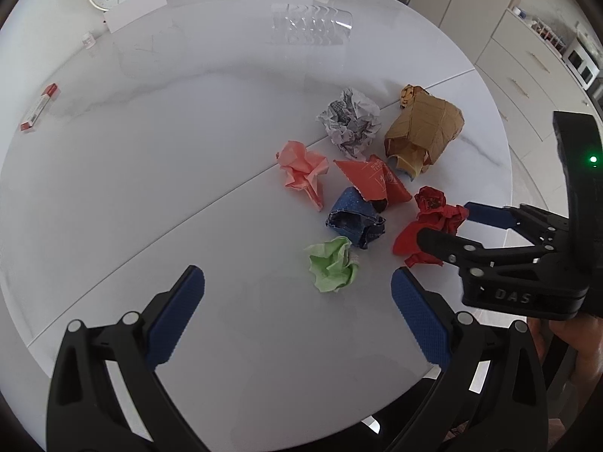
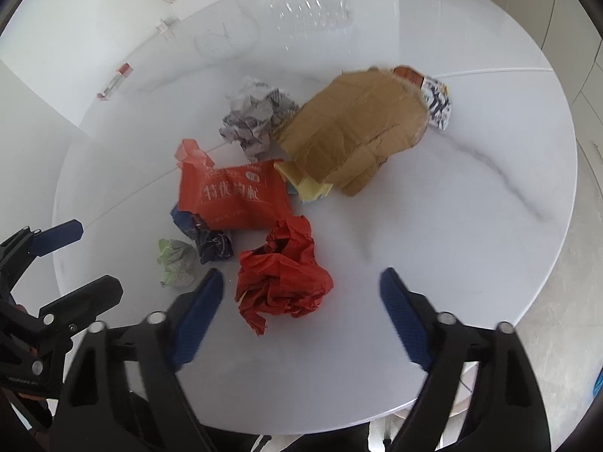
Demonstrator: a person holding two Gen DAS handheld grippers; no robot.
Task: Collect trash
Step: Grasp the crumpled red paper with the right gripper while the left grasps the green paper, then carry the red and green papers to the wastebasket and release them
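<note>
We hold both grippers tipped steeply down over the round white table [image 1: 150, 173], side by side. Our left gripper [image 1: 297, 293] hangs with its jaws spread wide and nothing between them, the green paper ball [image 1: 333, 263] lying just beyond its fingertips. Our right gripper [image 2: 301, 293] also has its jaws apart, bracketing the crumpled red paper [image 2: 282, 275] without pressing it. The rest of the trash sits clustered near the table's middle: a red wrapper [image 2: 233, 196], a dark blue wad [image 1: 356, 218], a pink ball [image 1: 301, 169], printed grey paper [image 1: 348, 122] and a brown paper bag [image 2: 350, 132]
</note>
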